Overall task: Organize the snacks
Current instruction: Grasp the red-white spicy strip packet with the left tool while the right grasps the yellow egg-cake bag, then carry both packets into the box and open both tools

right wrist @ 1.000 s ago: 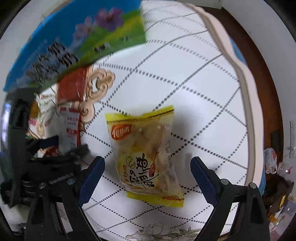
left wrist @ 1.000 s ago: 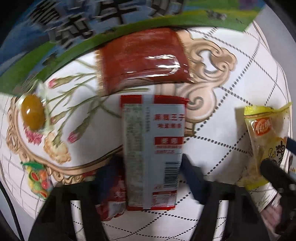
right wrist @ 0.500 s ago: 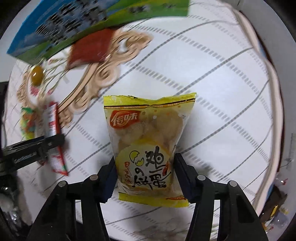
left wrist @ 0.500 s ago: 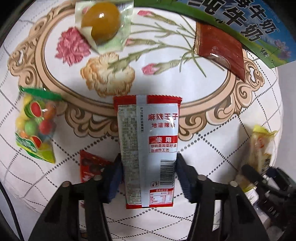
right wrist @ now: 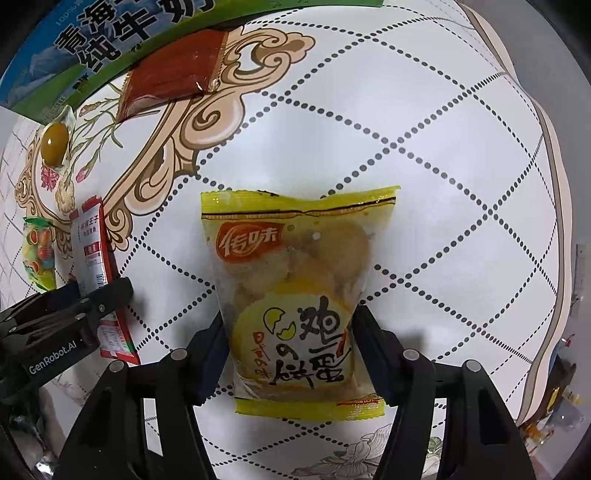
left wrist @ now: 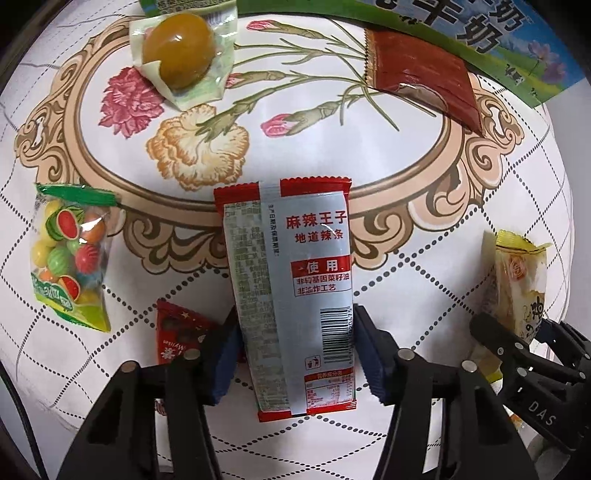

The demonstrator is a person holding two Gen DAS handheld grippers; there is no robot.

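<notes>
A red-and-silver snack packet [left wrist: 288, 258] stands between the blue pads of my left gripper [left wrist: 295, 350], which presses both its sides; the jaws are closing on it. In the right wrist view, the same packet [right wrist: 92, 251] hangs at the left in that gripper. My right gripper [right wrist: 288, 350] has a yellow egg-biscuit bag [right wrist: 295, 277] between its pads, which touch both sides of it while the jaws are opening slightly. The yellow bag [left wrist: 517, 273] also shows at the right edge of the left wrist view. Both grippers point down at the flowered tablecloth [right wrist: 406, 129].
On the cloth lie a clear bag of fruit candies [left wrist: 66, 251], a wrapped brown egg [left wrist: 181, 51], a dark red flat packet [left wrist: 421, 74] and a small red packet [left wrist: 177, 332]. A blue-green milk carton box [left wrist: 498, 33] lies at the far side. The table's edge [right wrist: 554, 184] runs along the right.
My right gripper went from wide open around the yellow bag to pads against it. My left gripper, still holding the packet, moved away from the box toward the candy bag.
</notes>
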